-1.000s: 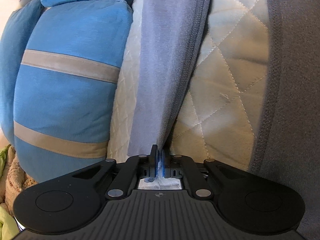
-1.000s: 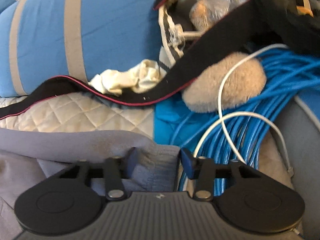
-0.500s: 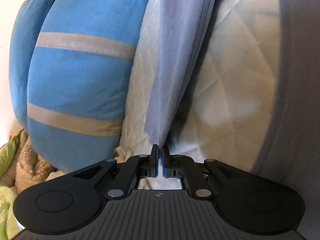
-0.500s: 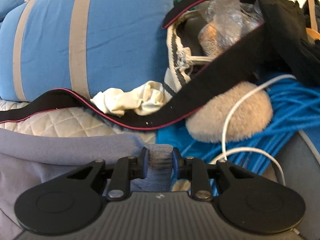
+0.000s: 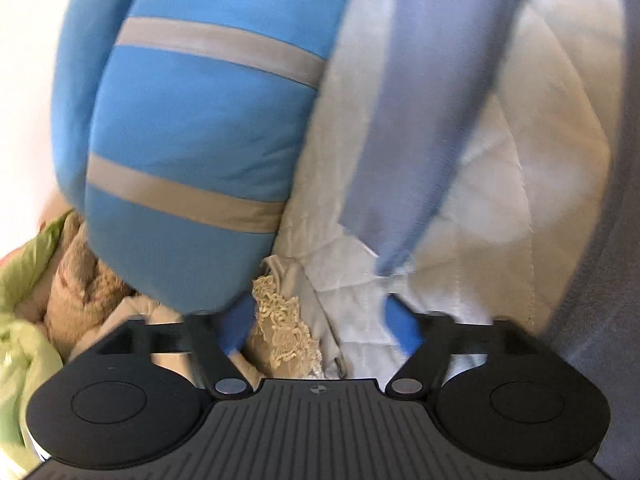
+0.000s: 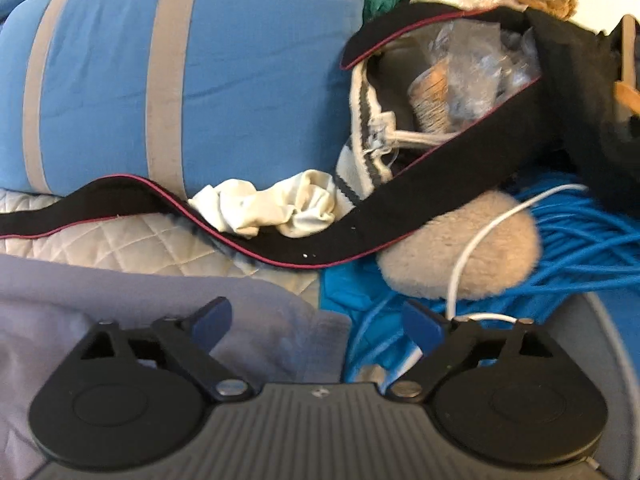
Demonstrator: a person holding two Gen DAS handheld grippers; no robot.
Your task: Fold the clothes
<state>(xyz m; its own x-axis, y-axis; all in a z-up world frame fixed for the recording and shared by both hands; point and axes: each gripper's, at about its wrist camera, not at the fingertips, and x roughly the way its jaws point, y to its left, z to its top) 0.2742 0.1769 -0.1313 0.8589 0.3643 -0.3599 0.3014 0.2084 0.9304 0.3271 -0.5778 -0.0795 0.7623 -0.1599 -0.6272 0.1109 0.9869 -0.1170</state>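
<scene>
Logging both tools and the cloth, working outward from the fingers.

Left gripper (image 5: 318, 322): jaws spread wide, nothing between the blue pads; I read it as released. It points at the cream quilt (image 5: 532, 184), just short of the garment's hanging tip.

Right gripper (image 6: 316, 320): jaws likewise apart and gripping nothing. The left pad sits over the garment's corner; the right pad is over blue cloth and cables.

Garment, left view: the lavender-grey garment (image 5: 424, 120) runs as a narrow strip up the frame, its lower tip lying free on the quilt just ahead of the open jaws. The picture is blurred, so I cannot make out seams.

Garment, right view: the same garment (image 6: 168, 320) lies low and broad on the quilt, with a rounded, doubled-looking edge and a corner under my left pad. My guess is a fold line, but I cannot confirm it.

Why held so: with both jaws open beside the cloth, this fits either letting go of a laid edge or lining up for a fresh pinch. I cannot tell which.

Surroundings: a blue pillow (image 6: 192, 76) with tan stripes borders the quilt; a black strap (image 6: 400, 228), a crumpled white rag (image 6: 276, 208), a beige fluffy pad (image 6: 460, 252) and blue cables (image 6: 592, 236) crowd the right side, leaving little room there.

Risk: the white cord (image 6: 476, 248) lies near my right pad and could snag.
</scene>
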